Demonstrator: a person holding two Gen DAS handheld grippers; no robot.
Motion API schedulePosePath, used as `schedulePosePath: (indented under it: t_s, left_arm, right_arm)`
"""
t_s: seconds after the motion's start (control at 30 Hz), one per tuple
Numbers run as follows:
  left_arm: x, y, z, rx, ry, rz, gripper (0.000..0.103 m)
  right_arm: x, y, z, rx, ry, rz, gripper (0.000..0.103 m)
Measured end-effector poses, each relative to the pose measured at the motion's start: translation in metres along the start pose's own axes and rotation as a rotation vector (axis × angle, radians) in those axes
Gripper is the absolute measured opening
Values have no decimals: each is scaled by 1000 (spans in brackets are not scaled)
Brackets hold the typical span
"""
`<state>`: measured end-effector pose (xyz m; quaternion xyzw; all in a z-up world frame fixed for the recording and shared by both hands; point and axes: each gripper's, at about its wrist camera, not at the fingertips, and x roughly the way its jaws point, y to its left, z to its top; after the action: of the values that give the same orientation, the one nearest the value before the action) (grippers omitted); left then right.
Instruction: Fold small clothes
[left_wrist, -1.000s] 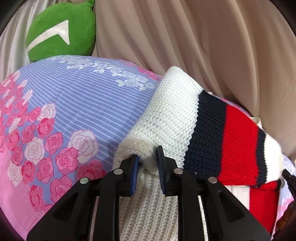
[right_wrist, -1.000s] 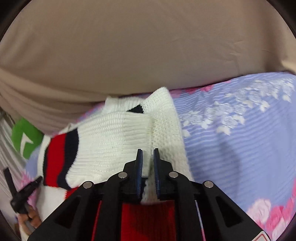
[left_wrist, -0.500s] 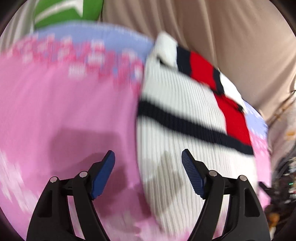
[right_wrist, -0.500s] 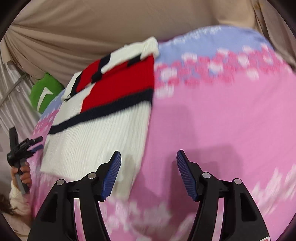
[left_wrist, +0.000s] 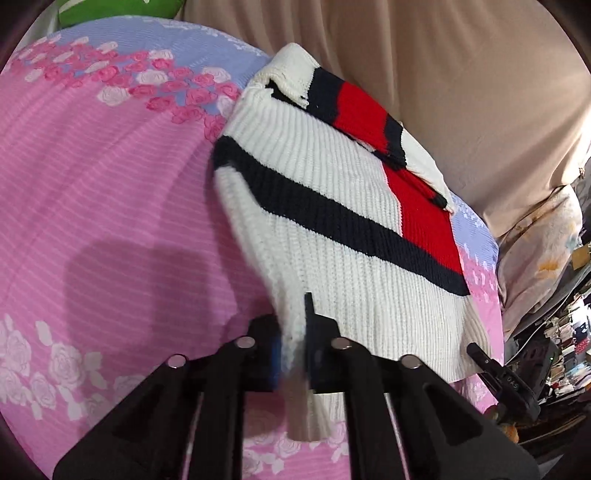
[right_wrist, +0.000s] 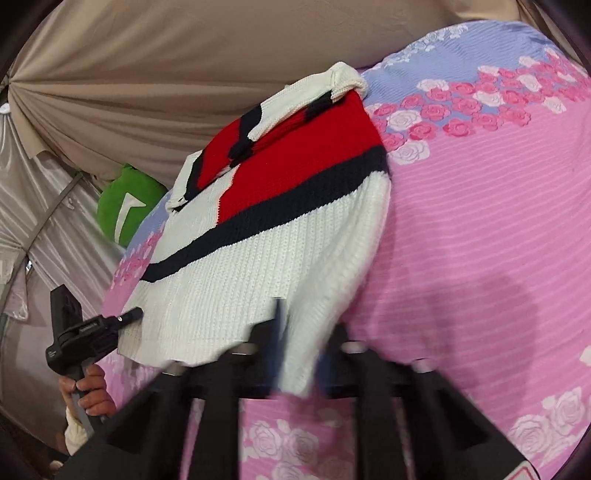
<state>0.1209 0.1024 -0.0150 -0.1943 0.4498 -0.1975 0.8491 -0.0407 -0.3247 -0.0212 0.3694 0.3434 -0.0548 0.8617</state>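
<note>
Sweater: white knit sweater (left_wrist: 343, 236) with a navy stripe and red blocks, lying on the bed with its sleeves already folded in across the top, hem end nearest both cameras.
Left gripper: left gripper (left_wrist: 293, 347) has its fingers pinched narrow on the sweater's near left corner; white knit is bunched up between them and a bit hangs down below.
Right gripper: right gripper (right_wrist: 299, 354) is pinched on the near right corner of the hem, a fold of white knit squeezed between the fingers. Kinda blurry here, but the cloth is clearly in there.
Hem: the near edge looks lifted off the bedsheet between the two grips, while the collar end lies flat farther up.
Bedsheet: pink and lilac bedsheet (left_wrist: 110, 206) with rose print, under everything.
Backdrop: beige curtain (right_wrist: 184, 55) behind the bed.
Pillow: green pillow (right_wrist: 125, 206) with a white mark, off past the sweater's far left side.
Hand: the person's hand (right_wrist: 88, 391) on the left gripper's handle, seen from the right camera.
</note>
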Motion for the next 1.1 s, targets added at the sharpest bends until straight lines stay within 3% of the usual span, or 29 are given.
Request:
schedulePosePath:
  t_s: [0.13,0.3,0.47,0.67,0.73,0.8,0.87,0.97,1.1]
  left_arm:
    - [-41,-12,-6,51,-84,-17,7]
    - [-98,-28,-26,105,-164,-51,6]
    - [-167,-36,-60,171,-242,-150,6]
    - [-267,-47,-85,244,-468,-302,7]
    - [-281,-55,-80,265,-523,-311,7]
    - [-284,-64,-72,283,-564,-280,7]
    - [-273,-65,-55,270,-549,-249,7]
    - [-227,-64,-16,227,-455,-183,7]
    - [-121,-59,41,178,-259,-30,7]
  right_arm:
    - [-37,19,-8,-40,-114,68,8]
    - [-84,35,-18,-77,-173,155,7]
    - [-152,46,-38,-159,-232,203,7]
    - [-250,73,-48,-263,-445,330,7]
    - [-265,83,-43,-297,-499,358,7]
    - [-267,92,-34,-328,-532,372,7]
    - [-254,90,-18,-321,-531,367,7]
    - [-203,70,14,-229,-471,306,7]
    - [-106,28,58,-76,-295,159,7]
